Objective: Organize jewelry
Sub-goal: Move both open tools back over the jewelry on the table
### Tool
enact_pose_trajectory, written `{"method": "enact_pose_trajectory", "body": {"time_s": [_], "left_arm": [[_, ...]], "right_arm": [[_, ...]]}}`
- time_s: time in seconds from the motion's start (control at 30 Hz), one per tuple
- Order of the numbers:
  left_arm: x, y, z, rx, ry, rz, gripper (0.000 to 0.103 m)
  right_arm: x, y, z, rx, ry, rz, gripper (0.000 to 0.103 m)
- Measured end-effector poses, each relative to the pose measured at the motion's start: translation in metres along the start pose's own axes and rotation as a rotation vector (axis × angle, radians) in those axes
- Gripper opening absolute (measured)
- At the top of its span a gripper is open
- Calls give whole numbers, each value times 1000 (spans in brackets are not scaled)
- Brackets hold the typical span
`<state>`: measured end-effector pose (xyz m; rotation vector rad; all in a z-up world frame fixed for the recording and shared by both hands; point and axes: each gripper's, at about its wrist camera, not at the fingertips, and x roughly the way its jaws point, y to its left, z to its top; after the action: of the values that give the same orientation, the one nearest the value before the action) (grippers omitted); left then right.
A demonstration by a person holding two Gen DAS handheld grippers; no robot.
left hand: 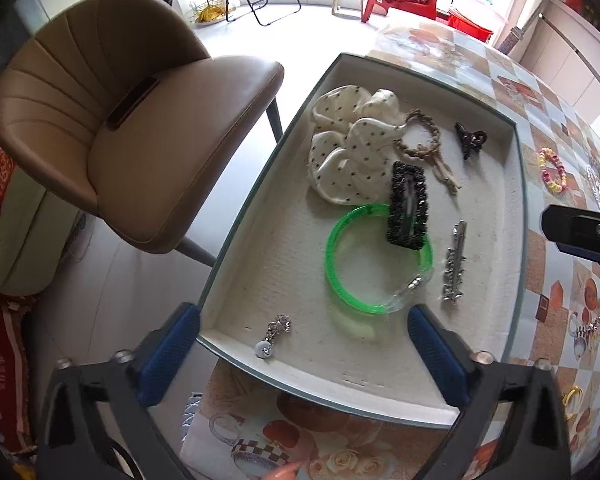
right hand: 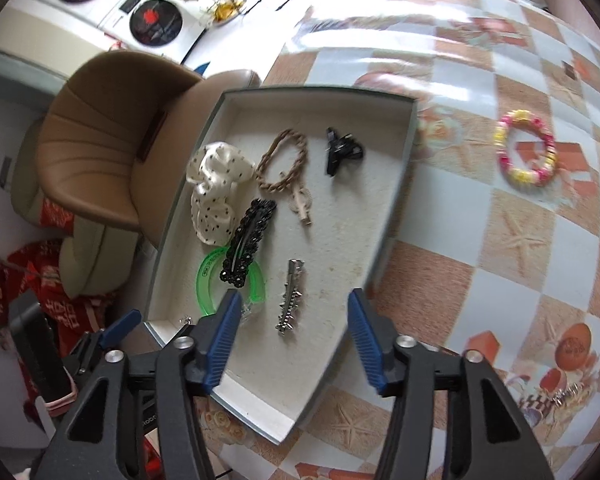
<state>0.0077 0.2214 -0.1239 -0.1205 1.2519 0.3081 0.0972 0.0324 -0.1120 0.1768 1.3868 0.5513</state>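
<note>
Right gripper (right hand: 292,326) is held open over the tray (right hand: 396,216); the beaded bracelet (right hand: 527,153) lies on the bench, up-right of it. Left gripper (left hand: 304,344) open, farther.

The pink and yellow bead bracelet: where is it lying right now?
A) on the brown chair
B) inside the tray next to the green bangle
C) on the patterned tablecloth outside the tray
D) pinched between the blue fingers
C: the pink and yellow bead bracelet lies on the checkered tablecloth, to the right of the tray and outside its rim, and nothing is touching it.
</note>
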Motion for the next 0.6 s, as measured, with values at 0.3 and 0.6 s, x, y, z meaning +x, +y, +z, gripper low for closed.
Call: {"method": "enact_pose_trajectory", "body": {"time_s": [0.3,0.6], "left_arm": [[-22,-45,8,123,-32,-44,103],[-38,-105,12,244,-55,-105,103]], "right_arm": [[-49,-60,-25,167,-94,-32,88],[-93,-133,-70,308,-164,-116,103]]}}
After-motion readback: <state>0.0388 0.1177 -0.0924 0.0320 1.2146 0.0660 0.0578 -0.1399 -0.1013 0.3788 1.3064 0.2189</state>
